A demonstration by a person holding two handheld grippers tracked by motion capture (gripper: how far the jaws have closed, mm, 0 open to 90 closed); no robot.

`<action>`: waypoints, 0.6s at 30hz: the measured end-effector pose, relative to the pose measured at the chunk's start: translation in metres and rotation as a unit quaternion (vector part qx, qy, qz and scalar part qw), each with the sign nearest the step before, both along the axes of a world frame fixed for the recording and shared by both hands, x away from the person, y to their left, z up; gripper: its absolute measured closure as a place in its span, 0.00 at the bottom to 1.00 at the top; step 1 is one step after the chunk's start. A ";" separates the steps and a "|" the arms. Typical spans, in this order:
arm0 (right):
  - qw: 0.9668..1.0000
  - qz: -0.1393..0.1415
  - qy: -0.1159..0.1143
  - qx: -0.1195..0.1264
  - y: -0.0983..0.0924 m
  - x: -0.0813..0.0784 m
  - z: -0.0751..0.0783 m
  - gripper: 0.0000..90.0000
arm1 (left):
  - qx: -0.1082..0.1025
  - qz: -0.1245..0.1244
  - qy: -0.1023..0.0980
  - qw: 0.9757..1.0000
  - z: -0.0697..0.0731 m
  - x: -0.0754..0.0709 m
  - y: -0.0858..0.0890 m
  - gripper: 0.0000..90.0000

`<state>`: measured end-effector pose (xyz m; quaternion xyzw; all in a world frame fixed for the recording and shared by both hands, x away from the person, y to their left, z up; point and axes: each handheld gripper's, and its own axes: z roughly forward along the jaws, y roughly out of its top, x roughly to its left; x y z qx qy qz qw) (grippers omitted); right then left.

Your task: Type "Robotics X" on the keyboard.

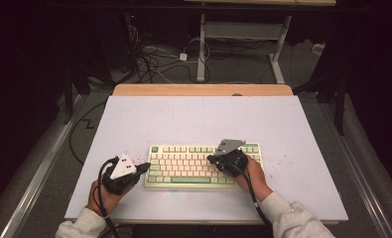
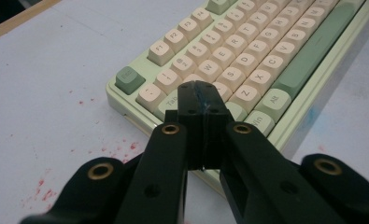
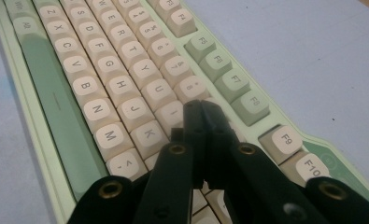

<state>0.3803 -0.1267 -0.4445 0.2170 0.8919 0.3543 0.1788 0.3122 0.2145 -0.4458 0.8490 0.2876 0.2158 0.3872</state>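
Left tool (image 1: 143,167), jaws closed and empty, points level at the left edge of the mechanical keyboard (image 1: 203,166); right tool (image 1: 212,158), also closed and empty, angles leftward over its right-hand keys. Beneath both lies a white surface (image 1: 193,124) with red specks beside the left tool; cables cross the floor (image 1: 168,62) beyond.

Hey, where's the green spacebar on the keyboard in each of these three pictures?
High view: the spacebar lies along the keyboard's near edge, between the two hands.
Left gripper view: upper right, running diagonally.
Right gripper view: left side, running top to bottom.
Shared landmark: the letter row Z to M beside it.
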 end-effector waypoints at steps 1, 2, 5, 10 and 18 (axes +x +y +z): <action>1.000 0.004 -0.003 -0.003 0.001 0.001 0.000 1.00 | 0.001 -0.001 0.000 1.000 0.000 0.000 0.000 0.97; 1.000 0.002 -0.001 -0.004 0.002 0.000 0.000 1.00 | 0.000 -0.001 0.001 1.000 -0.001 0.000 0.000 0.97; 1.000 0.004 -0.002 -0.011 0.005 0.000 -0.002 1.00 | 0.003 -0.004 0.003 1.000 -0.001 0.000 -0.001 0.97; 1.000 0.004 0.002 -0.017 0.007 0.002 -0.004 1.00 | 0.003 -0.005 0.004 1.000 -0.001 0.000 0.000 0.97; 1.000 0.010 0.002 -0.020 0.007 -0.001 0.001 1.00 | 0.005 -0.004 0.004 1.000 0.000 0.000 0.000 0.97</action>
